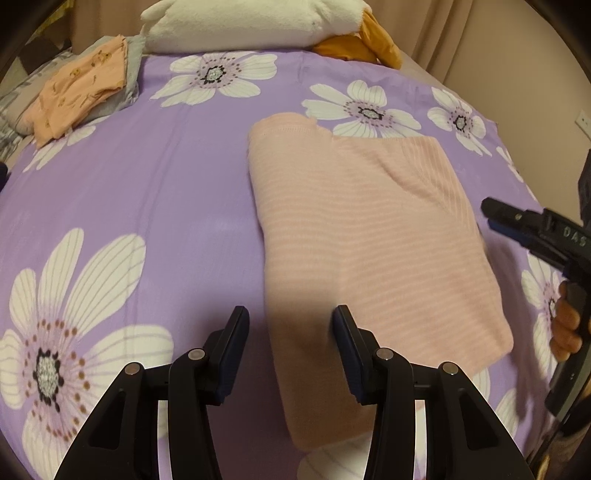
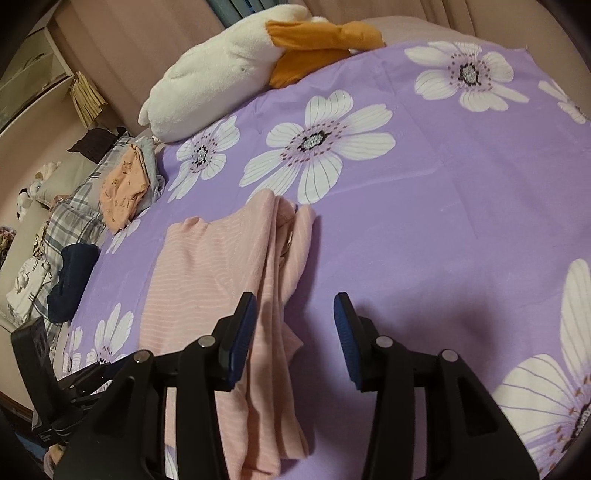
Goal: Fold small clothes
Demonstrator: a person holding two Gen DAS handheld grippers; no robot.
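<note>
Left wrist view: we find the pink garment [image 1: 354,229] lying folded on the bed [image 1: 166,192], right of centre, its near corner reaching in between the left gripper [image 1: 290,347] fingers. The fingers stand moderately apart and, so far as we can see, nothing is pinched; the cloth lies below them. The right gripper [image 1: 517,225] enters from the right edge with a hand [image 1: 565,325] on its grip; we cannot tell its finger spacing from here. The garment is a soft ribbed knit with faint pale stripes, a rounded fold along its left edge and a flap laid diagonally on top. A peach printed garment [image 1: 77,92] sits on grey cloth at far left; a white plush toy [image 1: 251,26] lies at the head.

Right wrist view: the right gripper [image 2: 295,332] fingers are part-open and empty, the left finger over the garment's layered edge [image 2: 273,258], the right over bare purple sheet. We see several loose layers stacked unevenly there.

Risks, in our judgement: a pinch at this edge may catch only the top layers, so the fold would splay on lifting. The limp knit will likely sag and drag. The smooth sheet could be caught with it and wrinkle.
</note>
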